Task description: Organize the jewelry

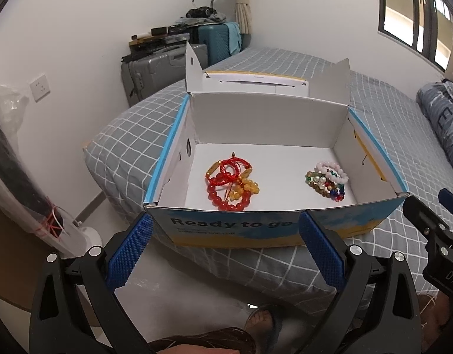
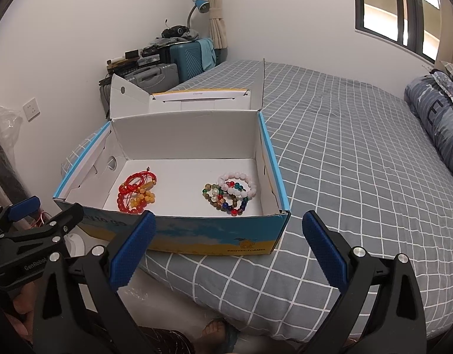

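Sitting on the bed (image 2: 329,153) corner: open box (image 1: 226,227), lid flaps up. Lying on the box floor, left side: red and amber bracelets (image 1: 232,183); right side, near the right wall: mixed bead bracelets (image 1: 328,180), white one on top. Two piles well apart, not touching.

Showing only in left wrist view: "Ready to go" print on box front, wall by the bed's left edge. Showing only in right wrist view: wide bed surface right of the box, rolled blanket (image 2: 438,118), camel logo on box front.

Hovering just in front of the box front wall: left gripper (image 1: 226,246), fingers spread wide, holding nothing. Hovering at the box's front right corner: right gripper (image 2: 227,246), fingers spread wide too, empty. Both tilting slightly down toward the box.
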Demonstrator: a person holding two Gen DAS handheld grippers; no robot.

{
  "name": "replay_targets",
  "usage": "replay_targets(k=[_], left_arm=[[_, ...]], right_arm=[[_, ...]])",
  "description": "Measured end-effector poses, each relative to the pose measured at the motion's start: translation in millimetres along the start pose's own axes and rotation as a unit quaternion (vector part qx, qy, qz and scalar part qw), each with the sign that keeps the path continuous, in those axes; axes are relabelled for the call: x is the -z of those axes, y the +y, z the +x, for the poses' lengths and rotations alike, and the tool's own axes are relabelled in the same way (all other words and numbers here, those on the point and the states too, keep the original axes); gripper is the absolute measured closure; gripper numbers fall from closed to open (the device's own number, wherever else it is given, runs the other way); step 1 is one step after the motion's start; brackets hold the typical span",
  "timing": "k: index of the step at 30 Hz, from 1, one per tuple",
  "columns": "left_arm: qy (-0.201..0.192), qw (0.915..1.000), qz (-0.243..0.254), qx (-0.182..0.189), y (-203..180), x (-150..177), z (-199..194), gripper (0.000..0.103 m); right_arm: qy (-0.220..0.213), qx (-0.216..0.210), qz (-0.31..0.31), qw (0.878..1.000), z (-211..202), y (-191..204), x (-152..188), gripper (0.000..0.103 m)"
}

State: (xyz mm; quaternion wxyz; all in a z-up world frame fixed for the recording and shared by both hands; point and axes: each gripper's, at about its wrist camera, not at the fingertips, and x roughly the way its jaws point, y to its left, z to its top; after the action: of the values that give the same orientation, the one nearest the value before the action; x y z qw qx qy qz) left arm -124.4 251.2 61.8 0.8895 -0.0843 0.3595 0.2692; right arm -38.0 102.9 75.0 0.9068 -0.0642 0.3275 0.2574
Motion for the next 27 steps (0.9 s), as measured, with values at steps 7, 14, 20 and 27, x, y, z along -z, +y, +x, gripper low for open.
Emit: replay_targets(k=[7,14,20,27], left_arm=[[-0.001,1.0,0.003,0.008,-3.6,0.8,-1.0,0.006],[-0.002,0.9999,0.003,0.013,-4.2,1.6,-2.3,0.006],[-0.002,0.9998,0.003,0.018,-4.1,1.4,-2.3,0.006],[-0.001,0.9997,0.002,0.024,-5.2,2.0,-1.9,0.006]], right_arm=[[0.001,0.0,-0.002,1.0,0.6,3.1,-1.0,0.008],[0.002,0.0,-0.003,1.0,1.9,4.7,-1.2,0.008],[0.002,0.0,-0.003,1.0,2.2,5.7,-0.8,0.008],[0.002,0.0,-0.004,1.0,2.2,5.9,-1.0,0.008]])
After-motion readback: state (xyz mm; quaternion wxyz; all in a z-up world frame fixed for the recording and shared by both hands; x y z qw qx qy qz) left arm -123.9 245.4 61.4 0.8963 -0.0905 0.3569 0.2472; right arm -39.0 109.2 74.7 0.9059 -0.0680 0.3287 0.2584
